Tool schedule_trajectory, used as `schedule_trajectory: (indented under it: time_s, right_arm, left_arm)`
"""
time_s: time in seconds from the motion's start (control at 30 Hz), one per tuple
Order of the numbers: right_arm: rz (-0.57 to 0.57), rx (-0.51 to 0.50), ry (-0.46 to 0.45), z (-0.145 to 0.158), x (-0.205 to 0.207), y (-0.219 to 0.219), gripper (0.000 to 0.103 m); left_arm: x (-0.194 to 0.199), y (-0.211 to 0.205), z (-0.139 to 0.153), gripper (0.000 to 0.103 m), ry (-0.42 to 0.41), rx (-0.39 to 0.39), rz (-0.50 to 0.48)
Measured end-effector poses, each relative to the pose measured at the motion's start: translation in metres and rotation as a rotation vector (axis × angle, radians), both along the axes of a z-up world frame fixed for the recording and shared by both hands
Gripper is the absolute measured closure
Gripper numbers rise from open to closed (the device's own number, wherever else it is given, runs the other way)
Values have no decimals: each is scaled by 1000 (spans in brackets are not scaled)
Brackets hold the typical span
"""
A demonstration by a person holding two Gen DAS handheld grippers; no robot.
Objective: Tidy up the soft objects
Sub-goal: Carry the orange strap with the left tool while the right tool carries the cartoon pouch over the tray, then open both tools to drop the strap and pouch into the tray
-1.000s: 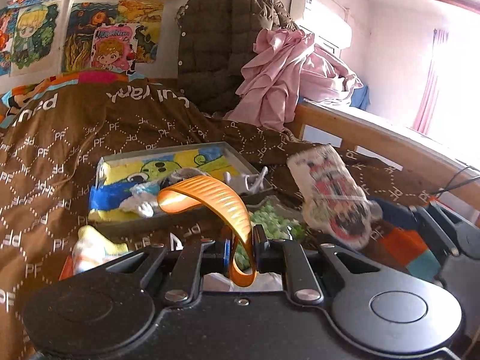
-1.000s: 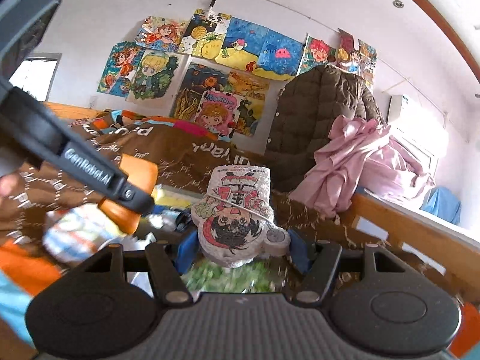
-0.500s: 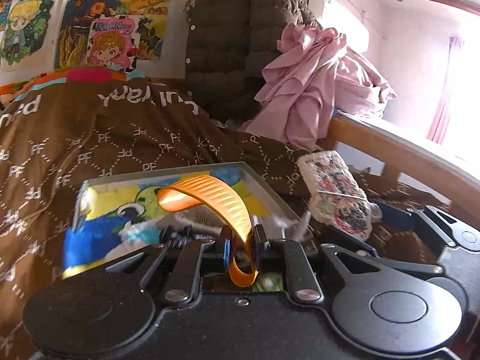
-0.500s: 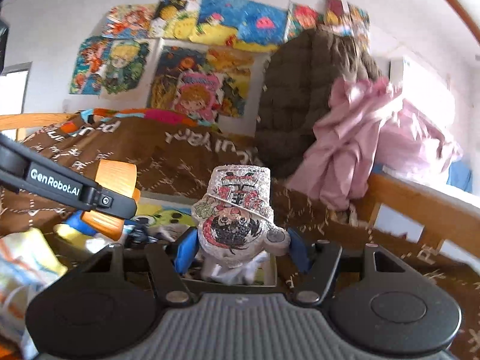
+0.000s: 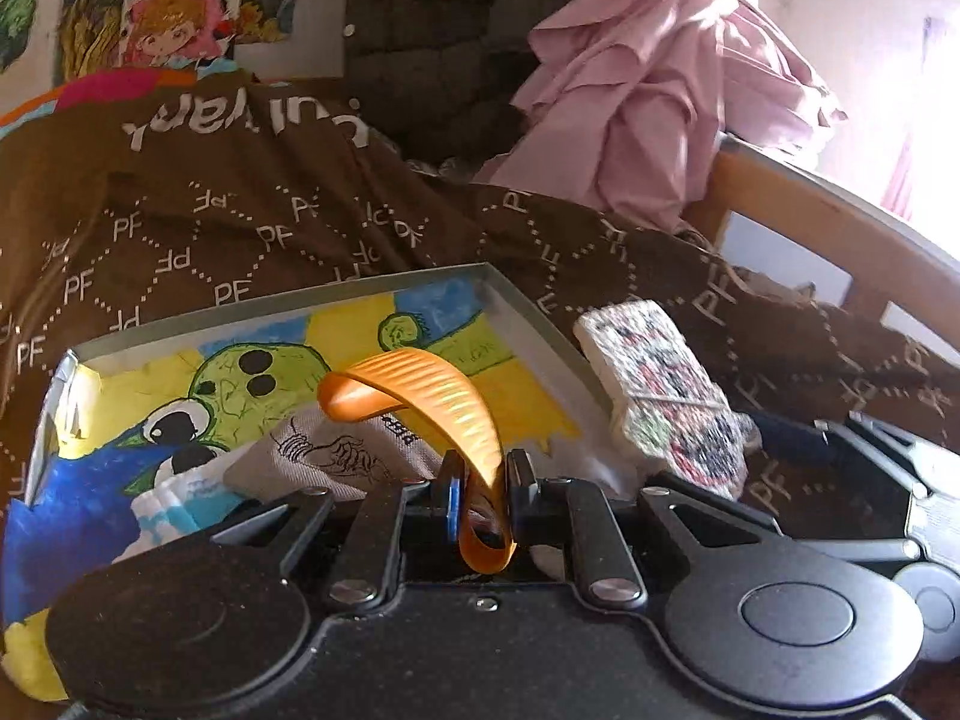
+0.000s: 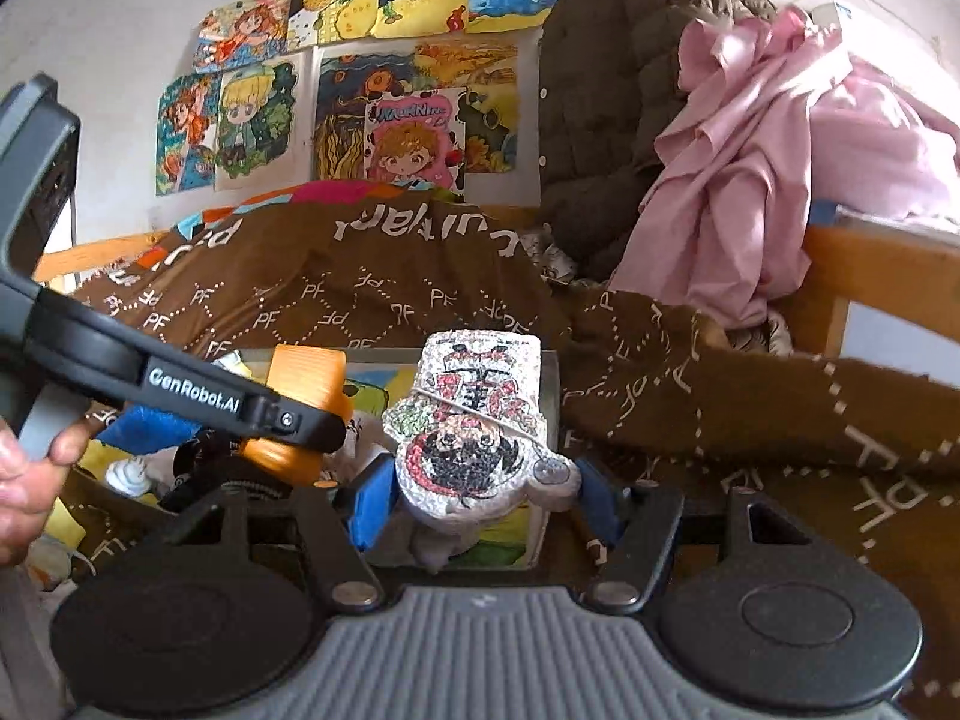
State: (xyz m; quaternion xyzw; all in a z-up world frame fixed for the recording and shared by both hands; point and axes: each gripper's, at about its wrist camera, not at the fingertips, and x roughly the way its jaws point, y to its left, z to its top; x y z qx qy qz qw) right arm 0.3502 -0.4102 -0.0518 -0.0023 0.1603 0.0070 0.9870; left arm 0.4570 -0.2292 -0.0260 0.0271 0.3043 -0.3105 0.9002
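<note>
My left gripper point(image 5: 485, 495) is shut on a ribbed orange band point(image 5: 432, 396) that curls up and left, held over a shallow grey tray point(image 5: 528, 315) with a cartoon-printed lining. In the tray lie a grey printed cloth point(image 5: 336, 456) and a white-and-blue cloth point(image 5: 180, 510). My right gripper point(image 6: 480, 498) is shut on a flat plush with a cartoon figure point(image 6: 474, 426), hanging over the tray's right edge point(image 6: 551, 372). The same plush point(image 5: 660, 396) shows at the right of the left wrist view. The orange band point(image 6: 300, 408) and the left gripper's body point(image 6: 198, 402) show at the left.
The tray rests on a brown "PF" patterned blanket point(image 5: 240, 216) over a bed. A dark quilted jacket point(image 6: 600, 120) and pink cloth point(image 6: 750, 180) hang at the back. A wooden bed rail point(image 5: 840, 228) runs right. A hand point(image 6: 24, 474) holds the left gripper.
Both grippers have moved forward over the tray, which now looms larger and closer. Each keeps its hold: orange band on the left, plush on the right.
</note>
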Motion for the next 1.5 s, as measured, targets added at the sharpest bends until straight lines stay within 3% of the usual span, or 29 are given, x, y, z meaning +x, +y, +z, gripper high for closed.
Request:
schedule_trajectory:
  time_s: [0.2,0.5,0.73,1.1,1.33,1.5]
  right_arm:
    - [24,1,-13,-6,5,-7,35]
    - [49,-62,-44,-2,7,2,35]
    - [77,-129,-65,-8,13,12,35]
    - [88,-107,-91,-9,11,8,33]
    - [75,-103,-98,-9,11,7,24]
    - [62,-100,-116,-7,9,7,17]
  left_arm:
    - [16,-6,-7,83,21,-18,65]
    - [9,-7,-9,79,21,-60,144]
    - [1,-5,-11,76,22,-46,158]
    - [-4,-4,-13,69,25,-59,171]
    - [-8,-1,-14,64,21,-66,164]
    - [-12,5,-12,53,-1,-94,157]
